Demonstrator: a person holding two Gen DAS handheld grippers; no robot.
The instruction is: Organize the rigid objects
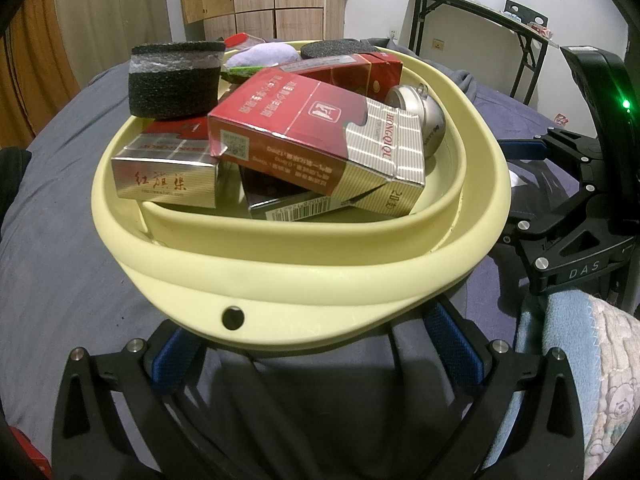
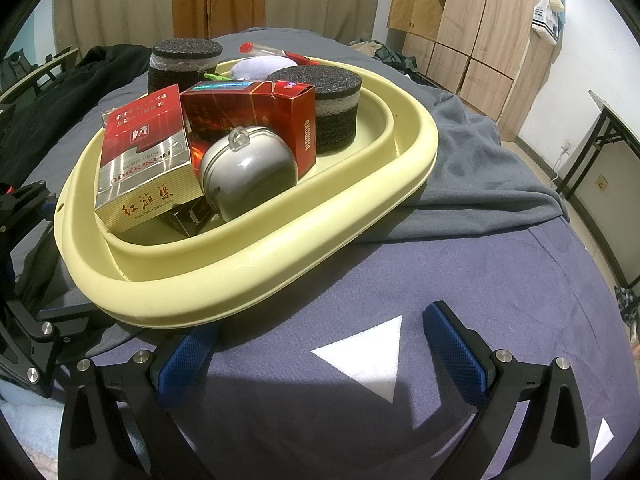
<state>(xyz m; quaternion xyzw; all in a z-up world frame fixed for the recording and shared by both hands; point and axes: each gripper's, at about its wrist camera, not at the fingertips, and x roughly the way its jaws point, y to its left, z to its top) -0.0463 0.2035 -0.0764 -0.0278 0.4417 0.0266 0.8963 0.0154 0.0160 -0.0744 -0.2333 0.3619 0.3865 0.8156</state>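
A pale yellow basin (image 1: 304, 280) (image 2: 240, 280) sits on a bed. It holds a red and silver cigarette box (image 1: 316, 140) (image 2: 144, 152), a gold box (image 1: 168, 176), a red box (image 2: 260, 116), a silver round case (image 1: 428, 116) (image 2: 248, 172), two black foam cylinders (image 1: 176, 80) (image 2: 328, 108) and a purple plush (image 1: 264, 54). My left gripper (image 1: 316, 344) is open, its blue pads spread under the basin's near rim. My right gripper (image 2: 320, 352) is open over the sheet, with its left pad at the rim's edge. Nothing is held.
A blue-grey sheet with a white triangle (image 2: 368, 356) covers the bed. A grey blanket (image 2: 480, 168) lies right of the basin and dark clothes (image 2: 60, 100) lie at the left. A wooden wardrobe (image 2: 480, 20) and a folding table (image 1: 480, 12) stand beyond.
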